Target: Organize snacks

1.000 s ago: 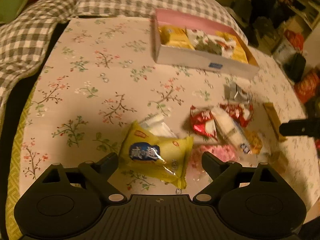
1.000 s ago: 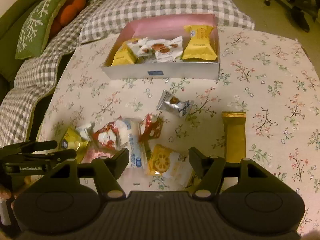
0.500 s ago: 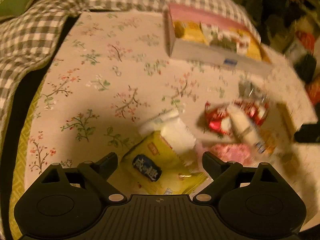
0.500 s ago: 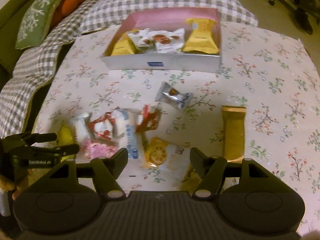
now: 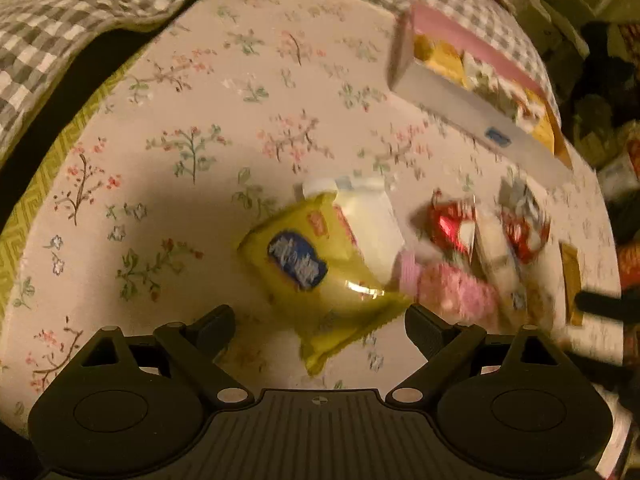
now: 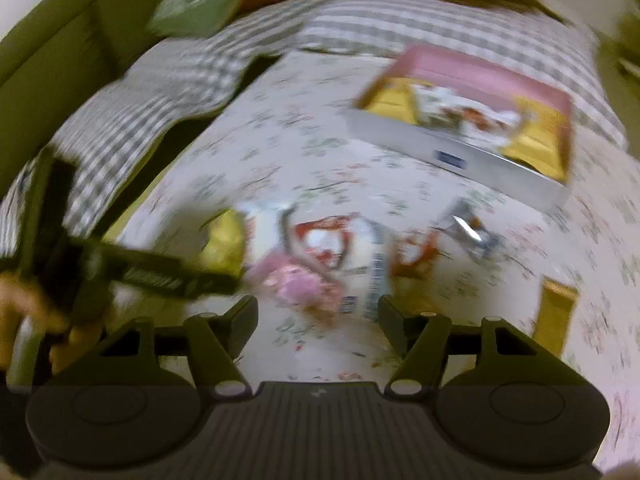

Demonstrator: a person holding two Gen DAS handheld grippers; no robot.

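My left gripper (image 5: 320, 322) stands open and points down at the flowered tablecloth (image 5: 192, 128). A yellow snack pack with a blue label (image 5: 316, 268) lies between its fingers, not pressed. A white pack (image 5: 368, 220) sits behind it and a pink pack (image 5: 452, 292) to its right. In the blurred right wrist view, my right gripper (image 6: 318, 316) hangs over the snack pile with its jaws closing and gripping nothing. The pink pack (image 6: 296, 280) and a white pack with blue print (image 6: 372, 256) lie just ahead of its tips.
A pink-and-grey box (image 6: 460, 152) holding several packs stands at the back right of the table. A silver wrapper (image 6: 468, 232), red packs (image 5: 452, 228) and a gold bar (image 6: 556, 312) lie loose. A checked blanket (image 6: 132, 112) borders the table at left and behind. A hand (image 6: 24, 304) holds the left gripper.
Both views have rolled and blurred. The left gripper came closer over the yellow pack. The right gripper slid left from the orange-patterned pack to the pink one, and its jaws narrowed slightly.
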